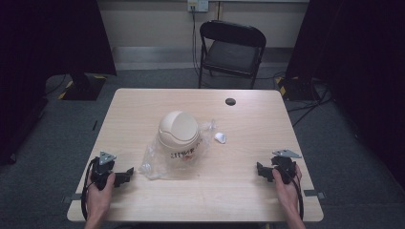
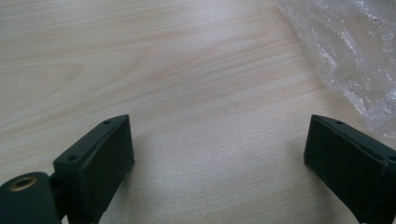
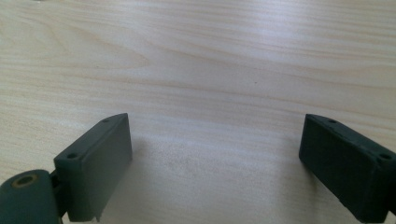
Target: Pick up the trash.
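While I look from above, the bin [image 1: 178, 132] sits mid-table on a bag [image 1: 157, 162], left gripper [image 1: 128, 174] near the bag, right gripper [image 1: 260, 171] well apart. My left gripper view: jaws wide, nothing between, bag corner ahead. Right gripper view: jaws wide over bare table [image 3: 196, 60].

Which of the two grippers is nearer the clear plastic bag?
The left gripper: the plastic bag lies just beyond it, while the right gripper rests far across bare table.
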The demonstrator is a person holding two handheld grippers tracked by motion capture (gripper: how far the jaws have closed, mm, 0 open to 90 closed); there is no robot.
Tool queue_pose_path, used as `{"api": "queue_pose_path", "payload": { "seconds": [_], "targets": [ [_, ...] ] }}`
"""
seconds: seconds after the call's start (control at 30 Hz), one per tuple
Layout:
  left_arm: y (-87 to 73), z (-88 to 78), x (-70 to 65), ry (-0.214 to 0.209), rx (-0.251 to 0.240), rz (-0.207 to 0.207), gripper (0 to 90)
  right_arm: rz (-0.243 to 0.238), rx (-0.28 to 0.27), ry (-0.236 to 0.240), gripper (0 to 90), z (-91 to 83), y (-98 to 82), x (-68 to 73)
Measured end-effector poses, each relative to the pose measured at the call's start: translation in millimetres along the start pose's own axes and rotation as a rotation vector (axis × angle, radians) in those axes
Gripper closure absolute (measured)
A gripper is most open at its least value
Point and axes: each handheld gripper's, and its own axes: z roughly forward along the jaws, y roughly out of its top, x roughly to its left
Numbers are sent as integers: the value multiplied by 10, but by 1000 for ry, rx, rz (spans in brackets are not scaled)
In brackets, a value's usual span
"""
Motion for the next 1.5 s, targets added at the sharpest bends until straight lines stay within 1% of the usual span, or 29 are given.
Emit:
{"api": "queue_pose_path", "payload": {
  "seconds": [0.07,0.23,0.33,0.4,0.47,0.5,0.53,0.57,0.63,0.7,0.73,0.77,0.8,0.83,0.87,0.9,0.93,0.97,1.0,1.07,1.1,1.17,1.2,1.23,1.27,1.33,1.37,1.4,1.5],
  "targets": [
    [0,0,0,0,0,0,78,6,0,-2,89,-4,-3,8],
    [0,1,0,-1,0,-2,78,-1,-2,5,96,-4,-2,0],
    [0,0,0,0,0,-1,78,-14,-7,15,123,-3,4,3],
    [0,1,-1,0,-1,-2,78,-39,5,25,140,-18,26,20],
    [0,0,-1,1,-1,0,78,-37,7,31,142,-19,30,27],
    [0,1,-1,0,-1,-1,78,-37,15,45,147,-25,33,31],
    [0,0,0,1,0,0,78,-40,24,74,149,-49,44,43],
    [0,0,0,0,0,0,78,-40,24,88,140,-69,56,59],
    [-1,0,1,-2,-1,1,78,-54,4,107,137,-115,85,95],
    [-1,0,2,-6,1,2,76,-63,-2,124,137,-144,111,136],
    [-2,2,0,-7,-2,-3,76,-63,-2,124,137,-144,111,136],
    [-1,1,2,-6,0,1,75,-77,2,143,138,-147,132,181],
    [-1,1,3,-5,1,2,75,-85,3,152,138,-144,140,210],
    [2,8,6,-17,-3,0,73,-94,7,158,139,-142,150,240],
    [6,12,16,-21,0,9,69,-105,9,165,139,-138,164,268],
    [6,12,16,-21,0,9,66,-115,11,176,140,-137,180,298],
    [6,14,27,-32,-2,13,66,-115,11,176,140,-137,180,298],
    [7,14,31,-34,-2,16,64,-119,11,204,142,-139,222,351],
    [7,14,31,-34,-2,16,64,-119,11,204,142,-139,222,351],
    [7,14,30,-34,-2,16,64,-131,4,211,147,-140,273,405],
    [7,14,31,-34,-1,17,64,-144,-1,235,193,-136,331,449],
    [7,14,30,-33,-2,17,64,-141,-15,255,179,-134,386,492],
    [7,14,26,-28,-1,17,64,-141,-15,255,179,-134,386,492],
    [7,12,22,-22,1,16,63,-148,-21,255,174,-134,410,518],
    [7,13,22,-22,1,15,63,-154,-27,276,174,-130,462,570],
    [7,12,22,-21,1,15,63,-174,-33,287,171,-122,516,632],
    [7,12,22,-21,1,15,63,-174,-33,287,171,-122,516,632],
    [7,12,22,-21,1,15,63,-189,-32,298,166,-112,574,696],
    [7,12,22,-21,1,15,63,-198,-45,320,155,-97,658,768]
  ]
}}
